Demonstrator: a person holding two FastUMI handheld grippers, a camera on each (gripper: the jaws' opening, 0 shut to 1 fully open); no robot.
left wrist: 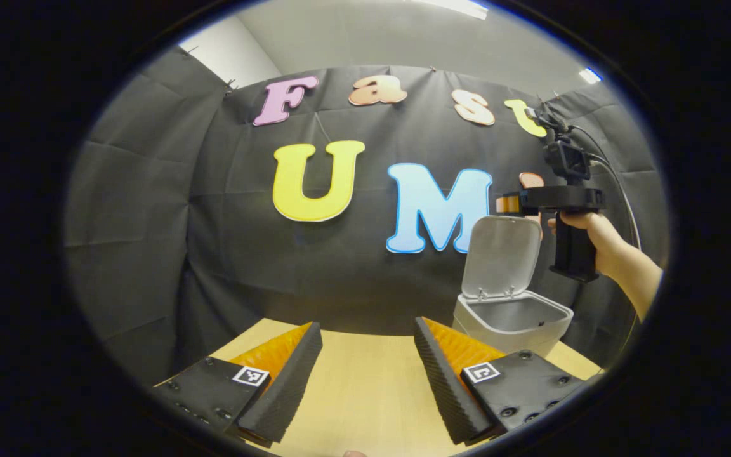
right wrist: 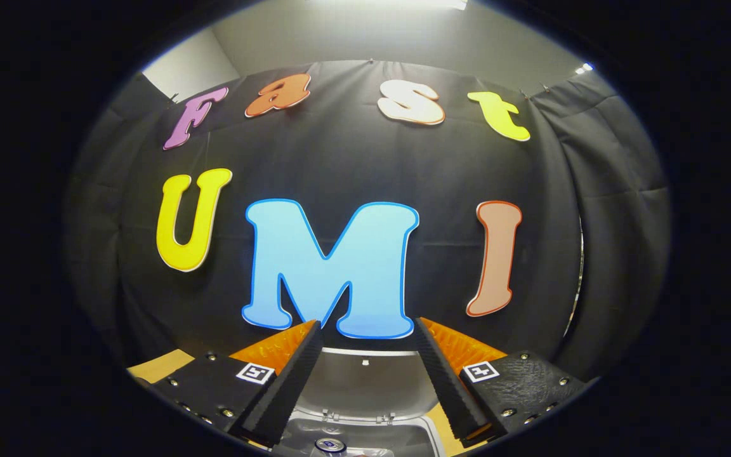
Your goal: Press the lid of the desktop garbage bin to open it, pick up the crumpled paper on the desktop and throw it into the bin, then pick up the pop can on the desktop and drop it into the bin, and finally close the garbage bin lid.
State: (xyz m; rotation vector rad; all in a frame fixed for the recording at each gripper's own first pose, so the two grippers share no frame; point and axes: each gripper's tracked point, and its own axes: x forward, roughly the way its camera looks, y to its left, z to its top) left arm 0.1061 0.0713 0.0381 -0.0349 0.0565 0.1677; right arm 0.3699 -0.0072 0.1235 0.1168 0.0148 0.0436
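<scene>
Left gripper view: the left gripper [left wrist: 365, 381] is seen low over the pale wooden bench [left wrist: 365, 406], its 2 jaws spread wide with nothing between them. The garbage bin [left wrist: 511, 320] stands on the bench to the front right, near the booth's black cloth wall [left wrist: 150, 222]. Its lid [left wrist: 504, 255] is raised upright at the rear edge, and the grey interior is exposed. No contents can be made out from this angle.

The right gripper [left wrist: 510, 203] is seen held in a hand [left wrist: 594, 238] above and just behind the raised lid, well above the bench. A cable [left wrist: 619, 184] is seen trailing from its top.

Right gripper view: the right gripper [right wrist: 365, 381] is pointed over the open bin [right wrist: 429, 438], jaws wide apart and empty. The inner face of the lid [right wrist: 365, 381] is seen between the jaws. At the bottom edge, what appears to be the top of the pop can [right wrist: 330, 445] is seen lying inside the bin; the view there is cropped and poor. A strip of bench [right wrist: 156, 366] shows at the lower left.
</scene>
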